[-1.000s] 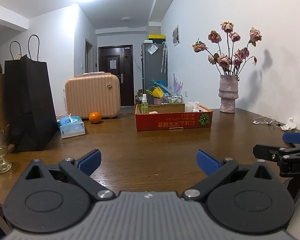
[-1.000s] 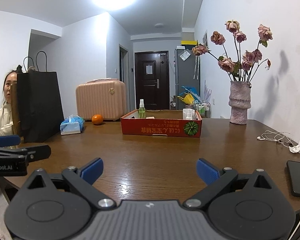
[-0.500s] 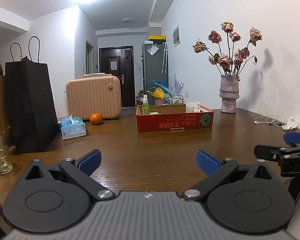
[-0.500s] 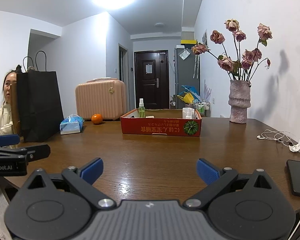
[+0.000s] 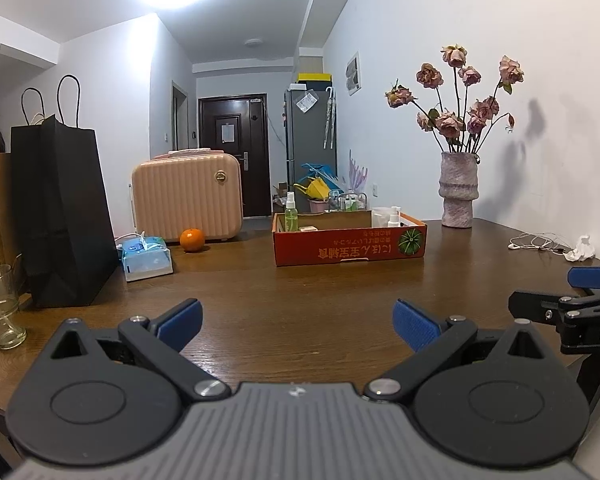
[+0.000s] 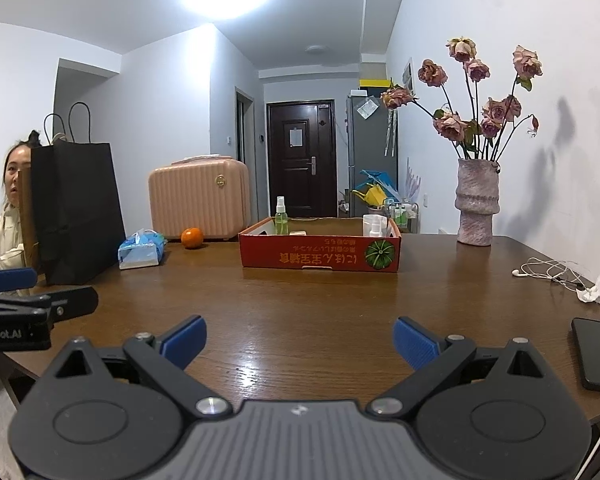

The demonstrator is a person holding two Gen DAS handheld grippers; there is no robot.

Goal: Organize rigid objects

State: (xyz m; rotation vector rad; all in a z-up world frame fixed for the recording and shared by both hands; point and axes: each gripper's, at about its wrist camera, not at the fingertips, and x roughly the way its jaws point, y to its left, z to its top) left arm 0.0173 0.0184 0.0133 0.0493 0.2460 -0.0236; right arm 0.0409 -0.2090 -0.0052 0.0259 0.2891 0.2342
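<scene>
Red box (image 5: pixel 350 246) with spray bottles (image 5: pixel 290 213)

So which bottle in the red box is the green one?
The spray bottle at the box's left end is green; the one at the right end is white.

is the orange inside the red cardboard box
No, the orange sits on the bare table left of the red cardboard box, in front of the pink suitcase.
</scene>
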